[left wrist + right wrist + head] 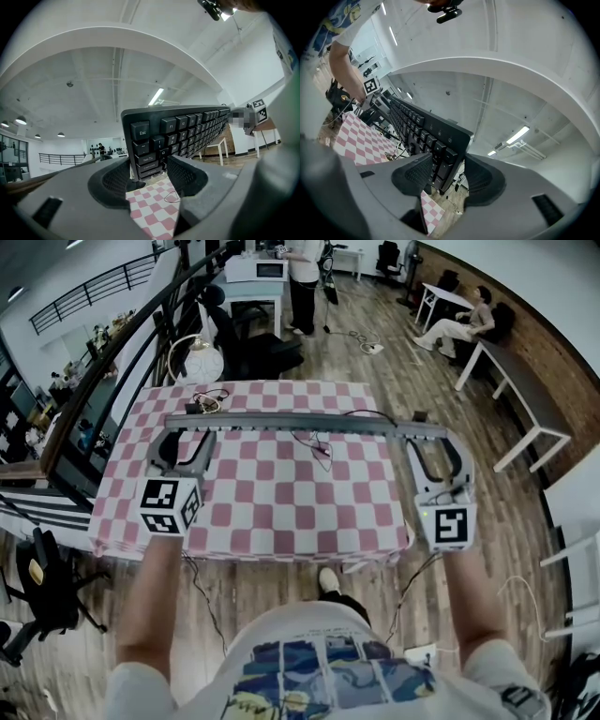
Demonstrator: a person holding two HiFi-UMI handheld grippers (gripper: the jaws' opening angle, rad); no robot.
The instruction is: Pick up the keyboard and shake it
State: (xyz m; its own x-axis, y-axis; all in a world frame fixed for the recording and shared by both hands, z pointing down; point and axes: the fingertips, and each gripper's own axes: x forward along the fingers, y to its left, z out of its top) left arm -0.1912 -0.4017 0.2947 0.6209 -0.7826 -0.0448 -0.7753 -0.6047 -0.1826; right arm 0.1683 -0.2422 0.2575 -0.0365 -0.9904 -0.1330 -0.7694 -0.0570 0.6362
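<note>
We hold the long black plastic keyboard [300,422] in the air across the middle of the head view, turned on its long side so that from above only its narrow grey rim shows, a straight bar from centre left to centre right. The left gripper [183,442] has its jaws clamped on the end at the left of the frame; in the left gripper view the grey mesh pads of the left gripper [151,174] press on both faces of the keyboard [187,126] just below the Esc key column, the key rows running away to the right. The right gripper [434,442] grips the opposite end; in the right gripper view the jaws of the right gripper [445,176] are closed on the last key columns of the keyboard [422,129], which stretches off to the upper left. Below the keyboard lies the counter [281,512] under a pink and white chequered cloth, and a thin dark cable [317,442] loops on the cloth near the frame's centre. Our bare forearms [155,596] reach up from the lower edge
</note>
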